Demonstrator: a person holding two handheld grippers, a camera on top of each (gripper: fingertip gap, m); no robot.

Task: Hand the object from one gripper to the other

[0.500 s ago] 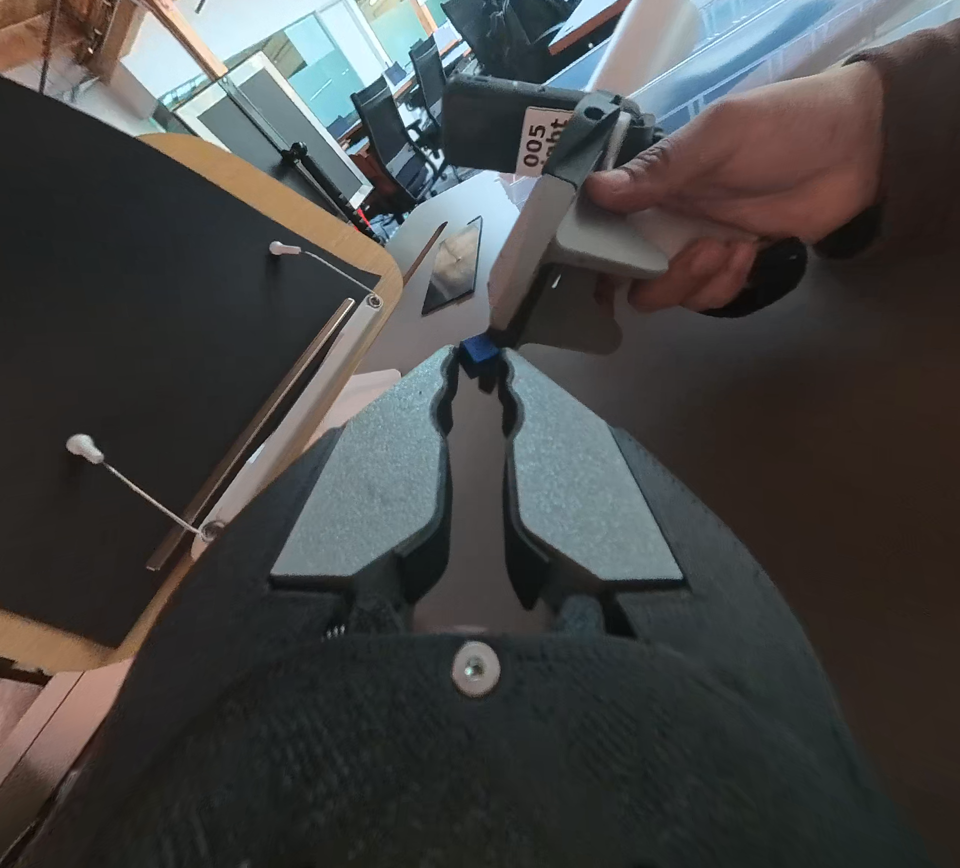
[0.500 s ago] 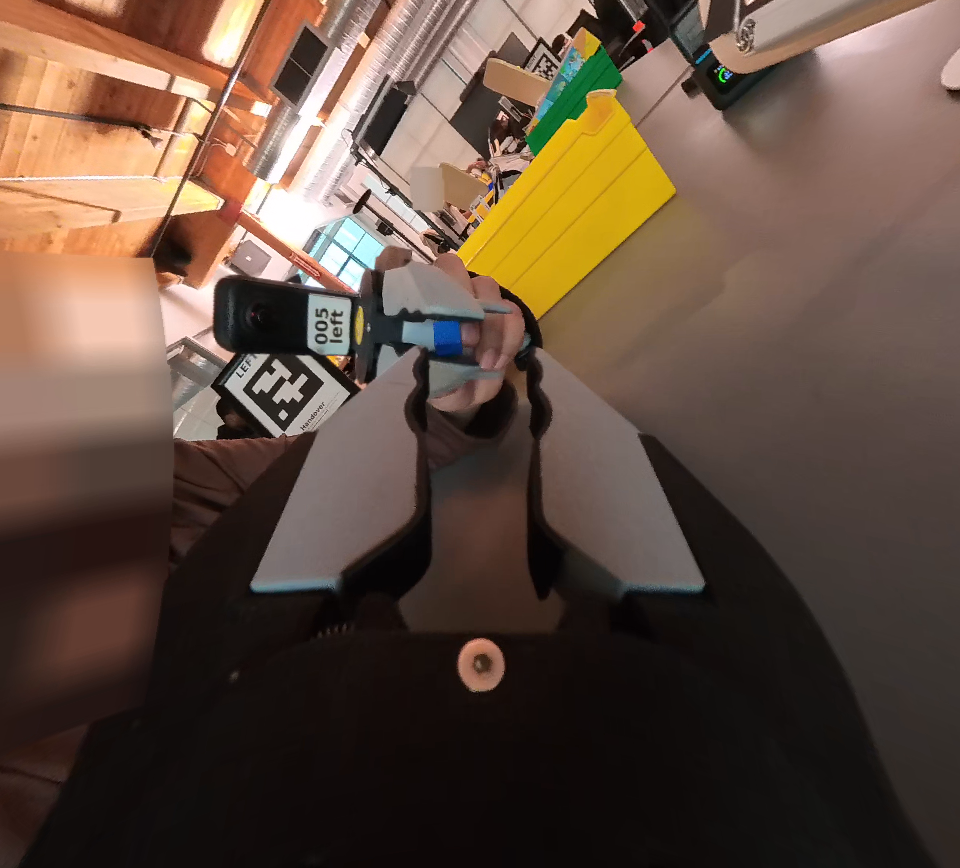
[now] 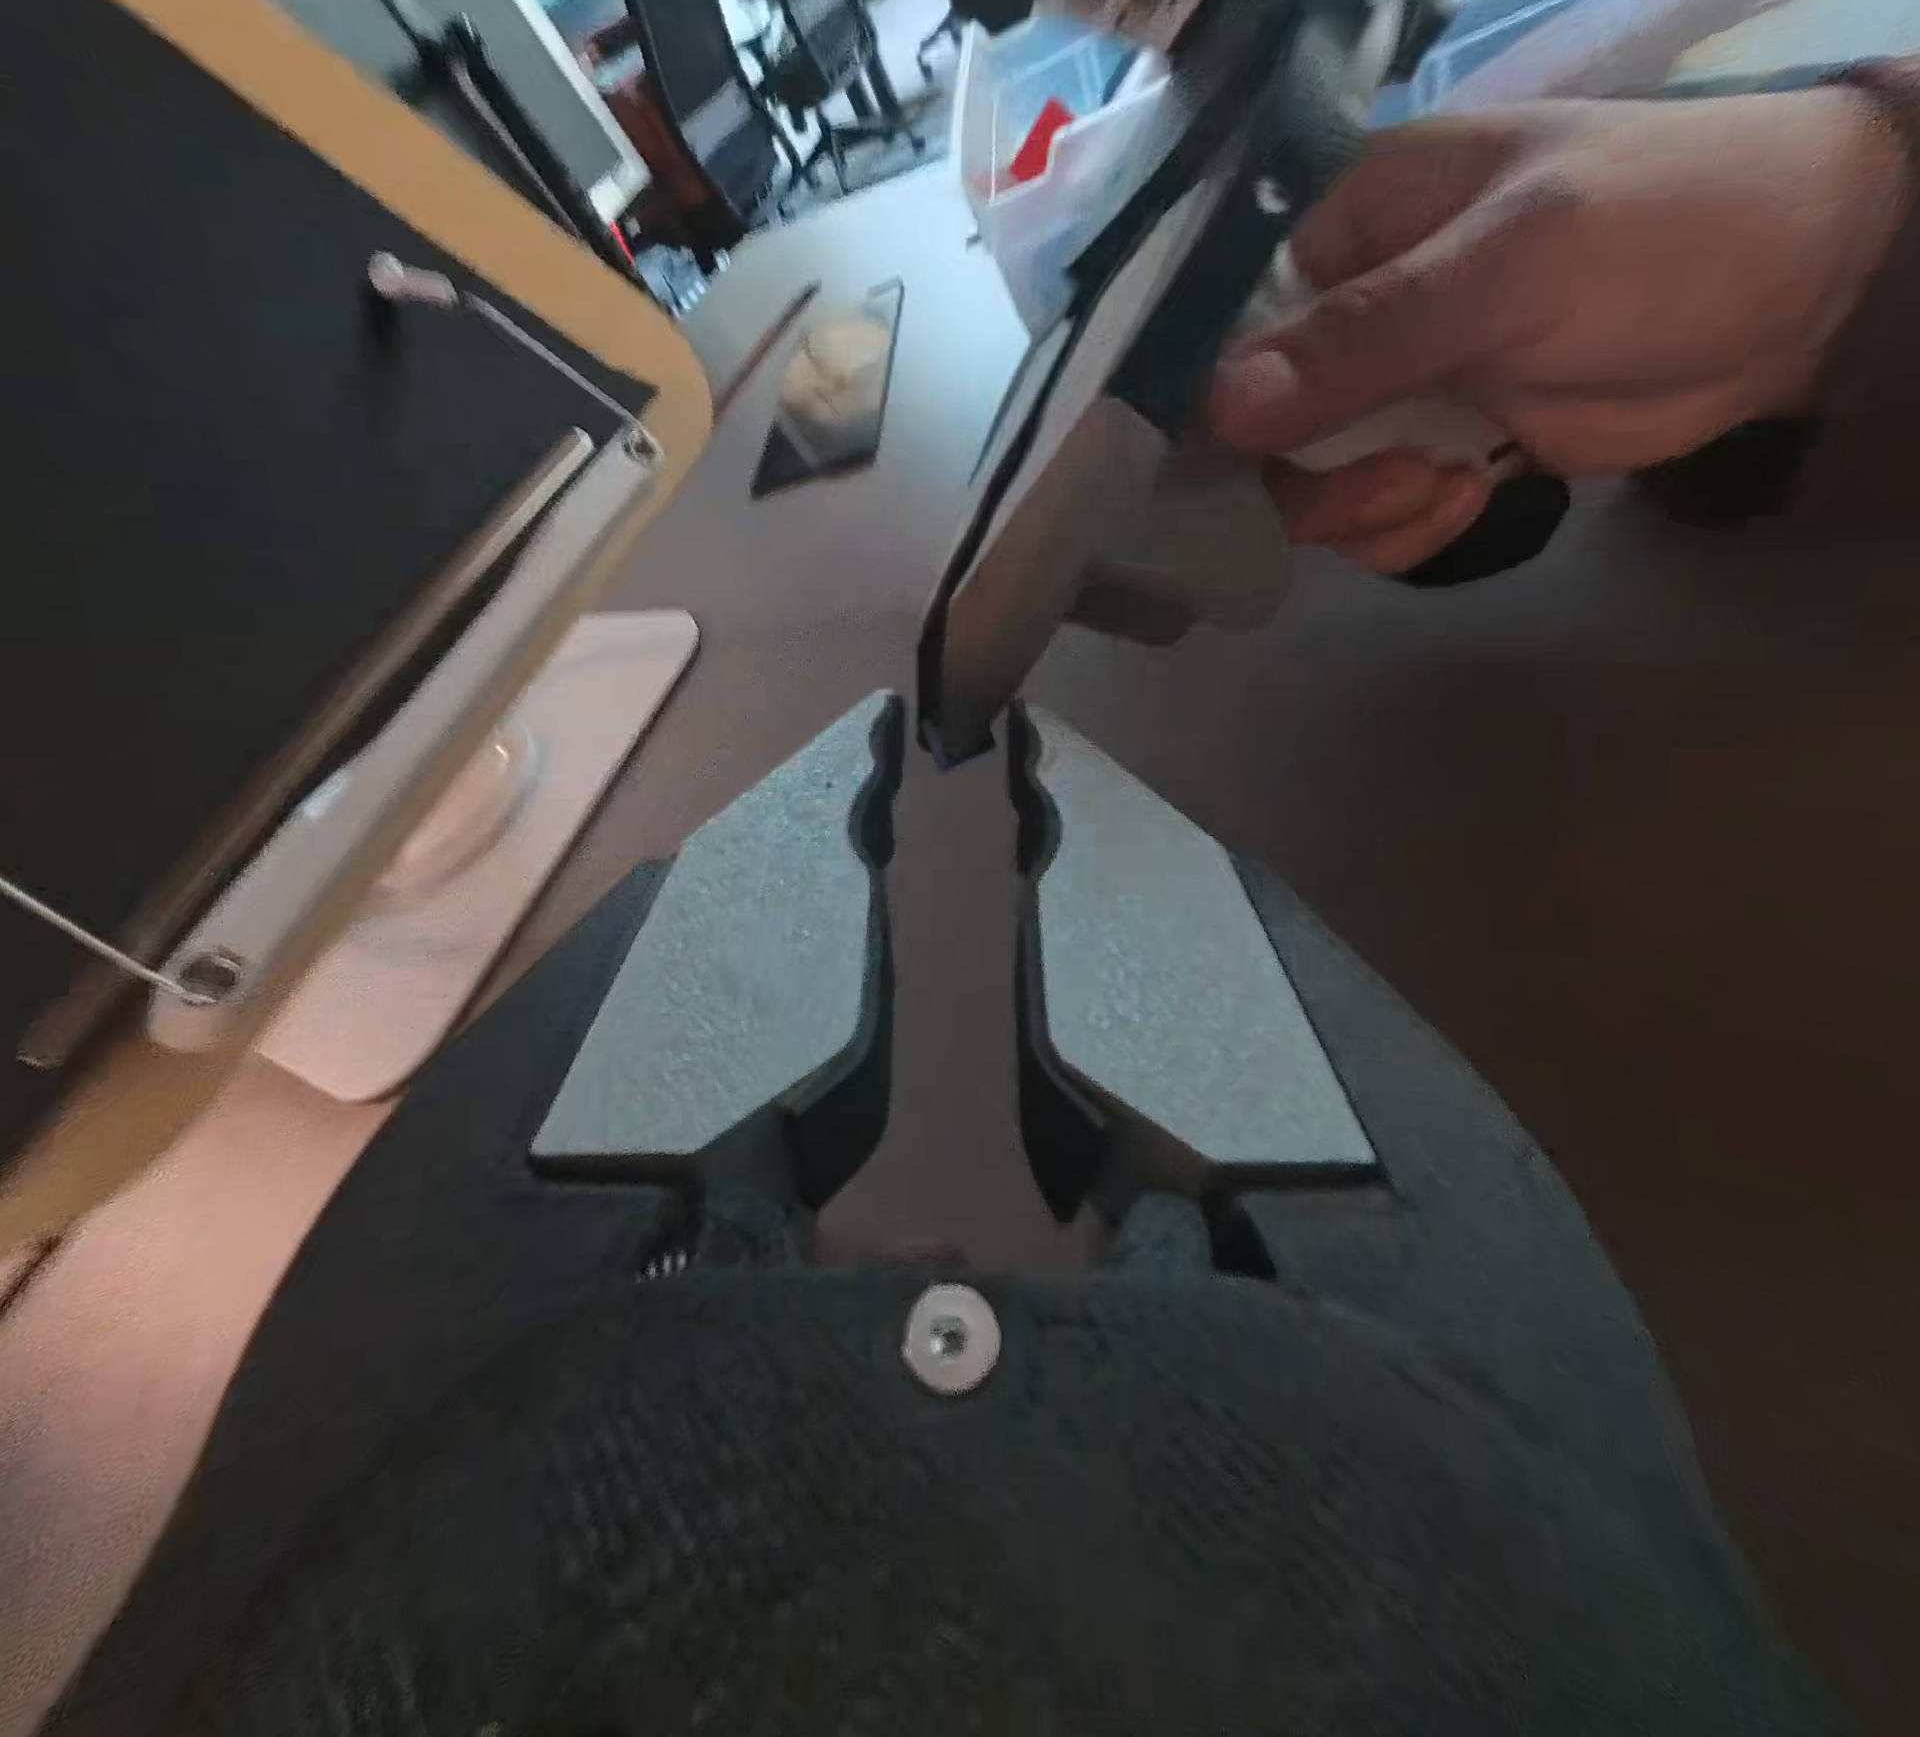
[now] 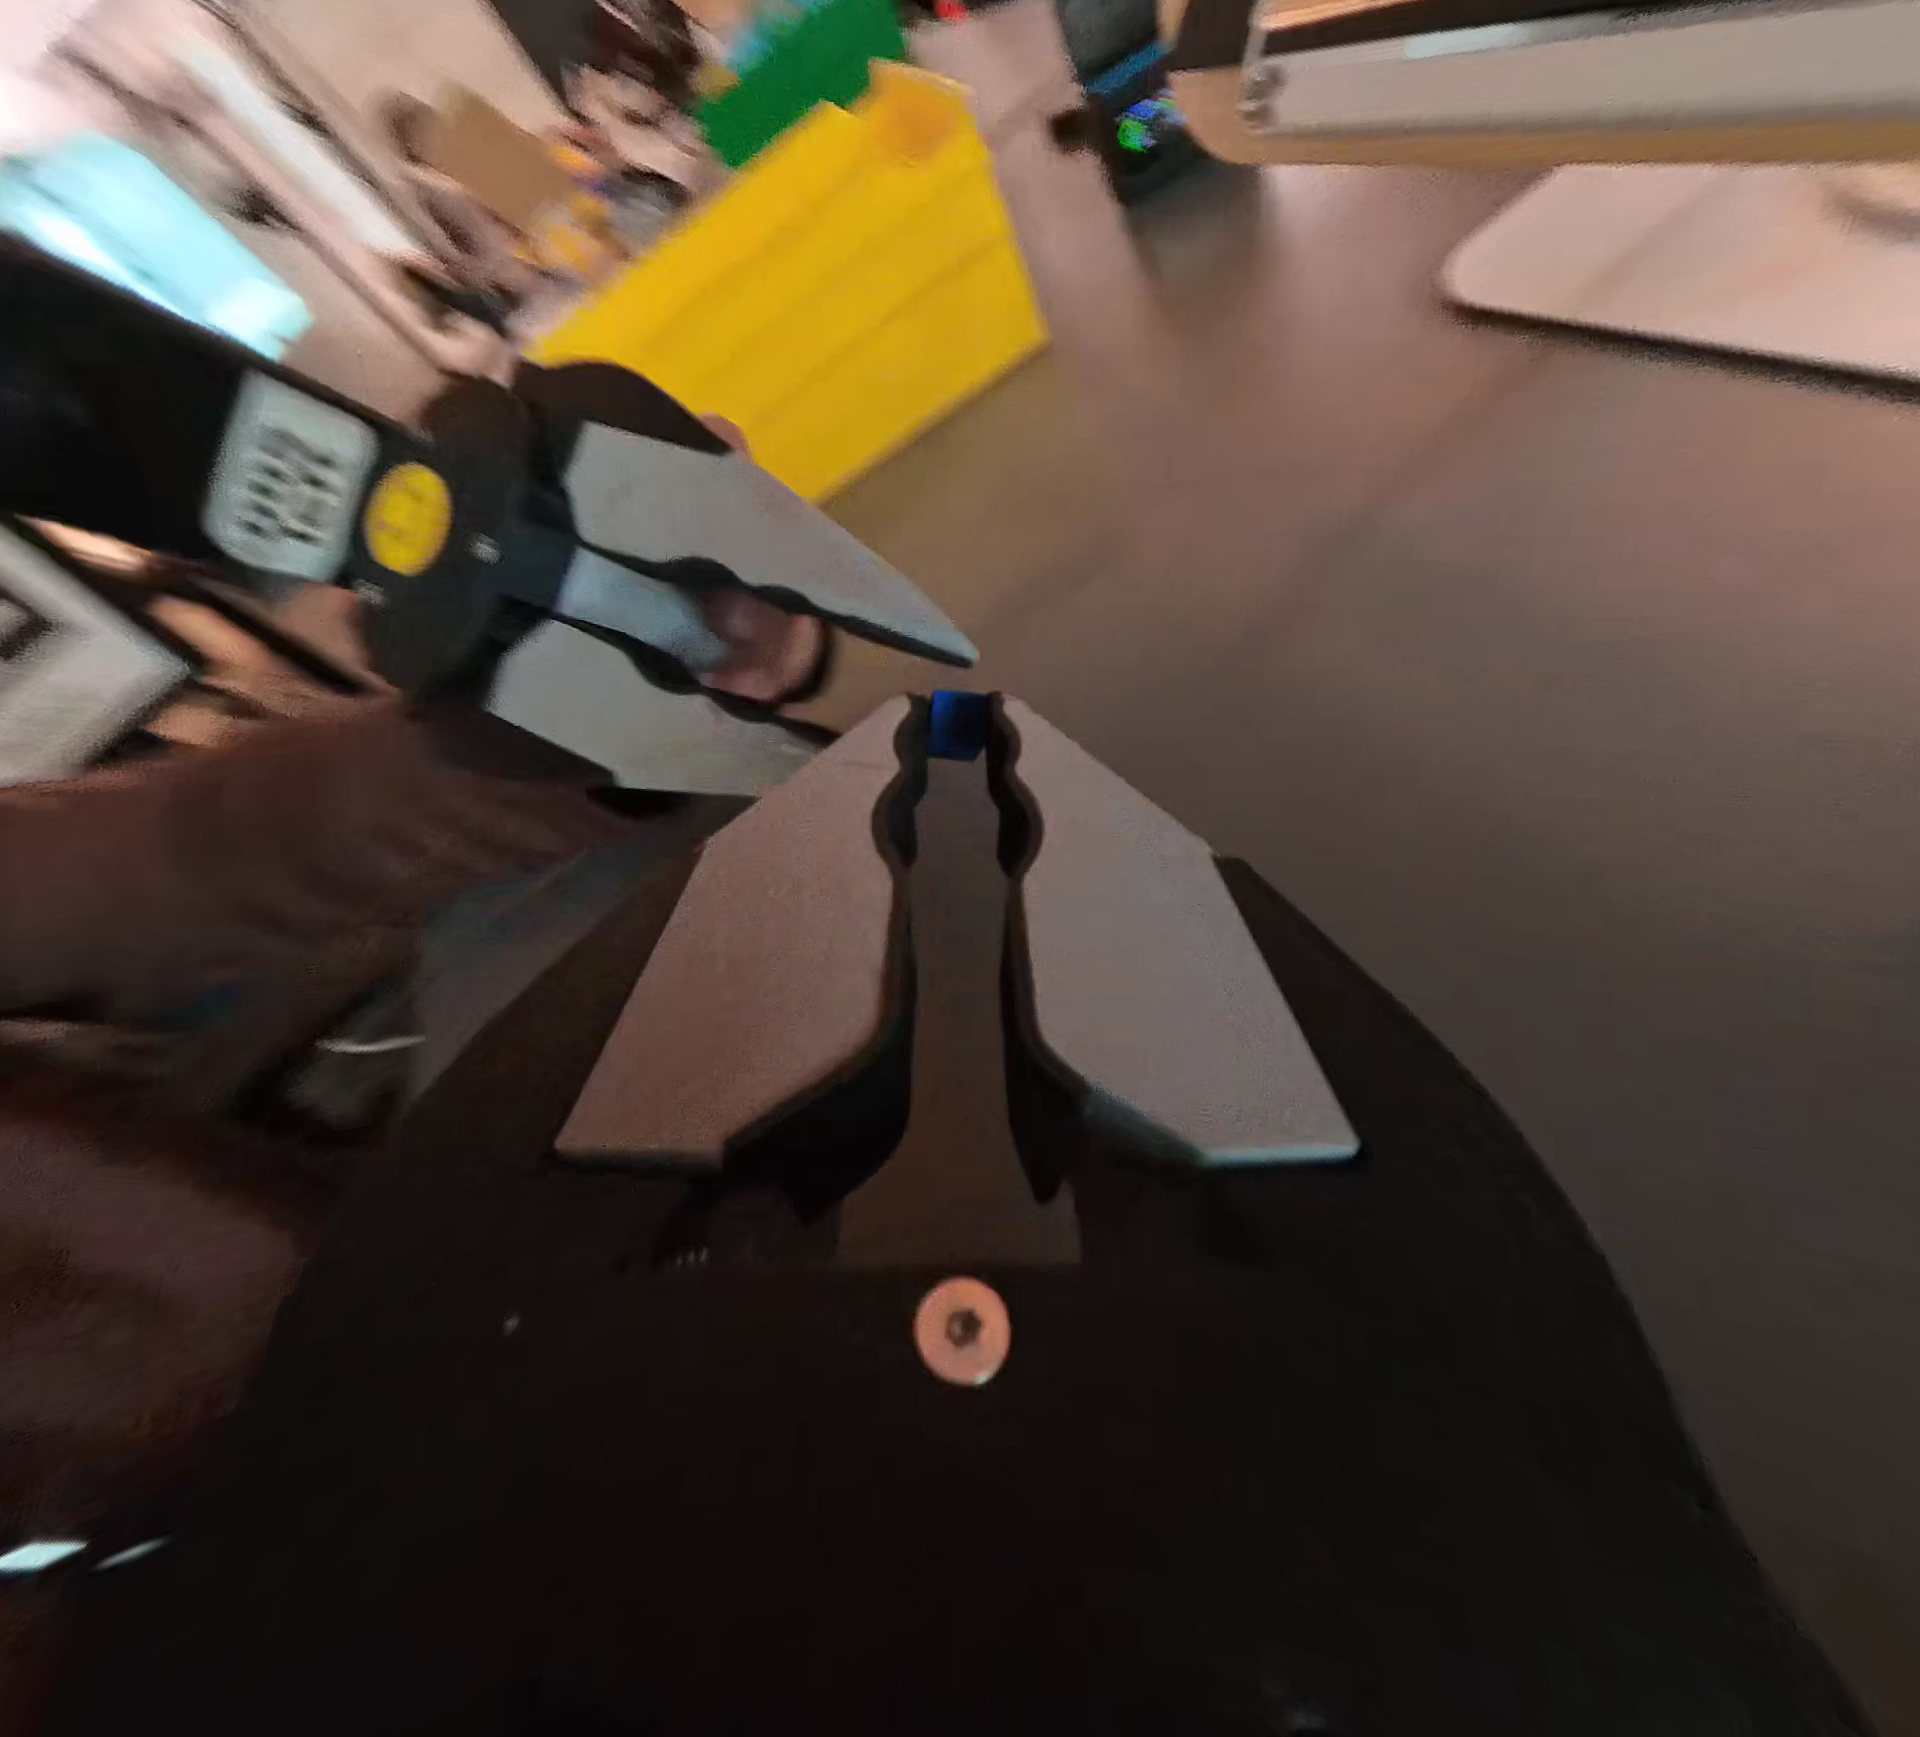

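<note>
A small blue block sits pinched between the tips of my right gripper, which is shut on it. In the left wrist view the right gripper's fingers come down from the upper right in a person's hand, and the blue block shows at their tips. My left gripper is open, with its tips on either side of the block and a gap on both sides. In the right wrist view the left gripper's fingers are spread, just left of the block.
Both grippers hover over a dark table. A black board with a wooden edge on a white base stands to the left. A yellow bin, a green bin, a phone and a plastic bag lie farther off.
The blue block has passed from my left gripper to my right. The right gripper moved in and shut on it, and the left gripper opened.
</note>
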